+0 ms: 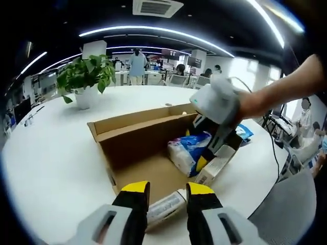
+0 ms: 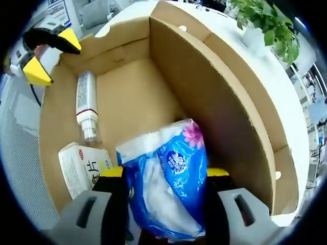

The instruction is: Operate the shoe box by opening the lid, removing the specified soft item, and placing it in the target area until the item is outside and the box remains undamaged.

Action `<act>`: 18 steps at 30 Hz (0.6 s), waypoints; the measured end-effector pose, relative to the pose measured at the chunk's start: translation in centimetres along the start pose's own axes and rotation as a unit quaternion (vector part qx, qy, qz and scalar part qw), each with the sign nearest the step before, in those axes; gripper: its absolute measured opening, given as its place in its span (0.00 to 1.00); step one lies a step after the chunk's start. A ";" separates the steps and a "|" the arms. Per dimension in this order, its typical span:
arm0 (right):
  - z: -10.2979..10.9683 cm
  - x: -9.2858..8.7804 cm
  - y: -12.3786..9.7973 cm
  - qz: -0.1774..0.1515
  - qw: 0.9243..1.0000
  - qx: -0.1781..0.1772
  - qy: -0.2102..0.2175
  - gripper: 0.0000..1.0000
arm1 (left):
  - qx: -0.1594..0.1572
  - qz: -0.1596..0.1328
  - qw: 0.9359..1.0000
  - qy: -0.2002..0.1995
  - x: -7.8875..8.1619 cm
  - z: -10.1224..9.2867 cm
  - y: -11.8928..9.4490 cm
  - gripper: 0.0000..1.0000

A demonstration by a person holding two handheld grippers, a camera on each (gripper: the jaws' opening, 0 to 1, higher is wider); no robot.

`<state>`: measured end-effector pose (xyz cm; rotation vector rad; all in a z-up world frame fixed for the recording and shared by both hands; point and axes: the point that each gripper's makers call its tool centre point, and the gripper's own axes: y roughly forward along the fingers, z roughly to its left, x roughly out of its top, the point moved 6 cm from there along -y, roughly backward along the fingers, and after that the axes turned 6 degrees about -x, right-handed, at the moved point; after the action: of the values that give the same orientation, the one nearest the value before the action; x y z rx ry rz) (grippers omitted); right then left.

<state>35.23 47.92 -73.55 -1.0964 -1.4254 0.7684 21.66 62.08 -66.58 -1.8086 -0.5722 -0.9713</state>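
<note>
An open cardboard box [image 1: 127,133] lies on a white table [image 1: 51,153], its lid folded back. Inside it, my right gripper [image 2: 164,178] is shut on a blue and white soft pack of tissues [image 2: 168,184]. From the left gripper view that pack [image 1: 190,149] sits at the box's right side under my right gripper [image 1: 207,153], held by a person's hand. My left gripper [image 1: 167,190] stands open at the box's near edge, over a white tube [image 1: 164,206]. In the right gripper view my left gripper [image 2: 51,56] is at the upper left, above the tube [image 2: 87,104].
A white carton with red print [image 2: 84,173] lies in the box beside the pack. A potted plant [image 1: 87,76] stands on the table behind the box. A blue packet [image 1: 244,131] lies right of the box. People and desks are in the background. A grey chair [image 1: 286,214] is at the right.
</note>
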 end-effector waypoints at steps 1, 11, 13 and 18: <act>0.1 0.0 -0.1 -0.002 1.000 -0.004 0.004 0.46 | 0.001 -0.001 1.000 -0.002 0.0 0.1 0.0 0.29; 0.3 -0.1 -0.7 -0.032 0.998 -0.039 0.037 0.35 | 0.006 0.002 1.000 -0.006 -0.1 0.1 -0.2 0.28; 0.7 -0.3 -1.0 -0.038 0.997 -0.040 0.046 0.34 | 0.009 -0.001 1.000 -0.010 -0.2 0.3 -0.3 0.28; 1.0 -0.6 -1.4 -0.050 0.996 -0.045 0.054 0.33 | 0.012 -0.006 1.000 -0.015 -0.1 0.4 -0.4 0.28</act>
<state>33.94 46.98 -72.71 -1.1110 -1.4220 0.5699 21.51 62.63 -66.53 -1.8028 -0.6127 -0.9424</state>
